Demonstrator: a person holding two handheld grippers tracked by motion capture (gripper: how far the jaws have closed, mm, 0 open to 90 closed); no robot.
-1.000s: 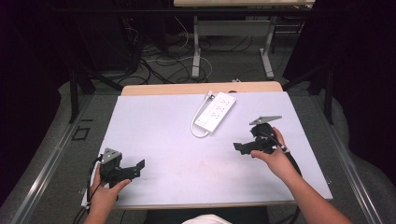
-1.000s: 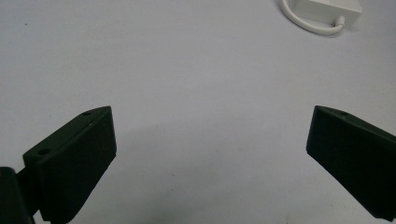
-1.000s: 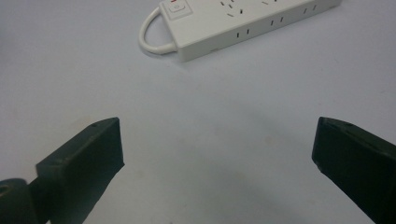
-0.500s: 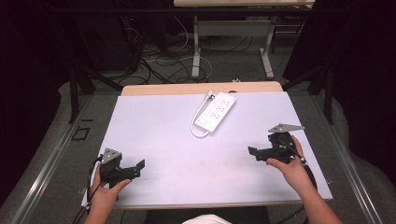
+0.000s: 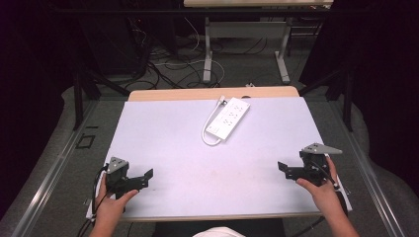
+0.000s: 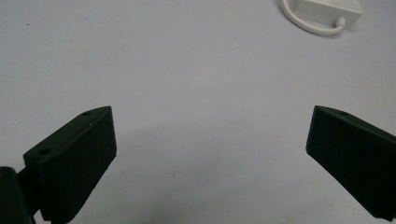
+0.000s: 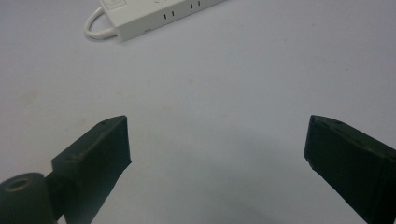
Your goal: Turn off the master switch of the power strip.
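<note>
Here, in the high view, a white power strip [image 5: 227, 117] lies flat on the pale counter [image 5: 168, 133], toward the far side and a little right of the middle, set on a slant with its short white cord [image 5: 209, 132] looped out from its near end. The left gripper [image 5: 143, 177] sits at the near left corner of the counter, held in the person's left hand [image 5: 112, 203], its jaws pointing toward the right. The right gripper [image 5: 284, 169] sits near the right edge, held in the right hand [image 5: 321, 190], its jaws pointing left and a grey three-cornered plate [image 5: 320, 148] on top. Both grippers are well apart from the power strip and from each other. Beyond the counter, cables [image 5: 163, 64] lie on the floor around the legs of another table [image 5: 209, 49].

In the left gripper view, the two black jaws stand wide apart with nothing between them but bare counter. The near end of the power strip [image 6: 332, 6] and its looped cord [image 6: 309, 24] show at the top right, well ahead of the jaws.

In the right gripper view, the jaws are likewise spread wide and hold nothing. The power strip [image 7: 159, 12] lies across the top left, its side slots visible and its cord [image 7: 95, 24] curling at its left end, well clear of the jaws.
</note>
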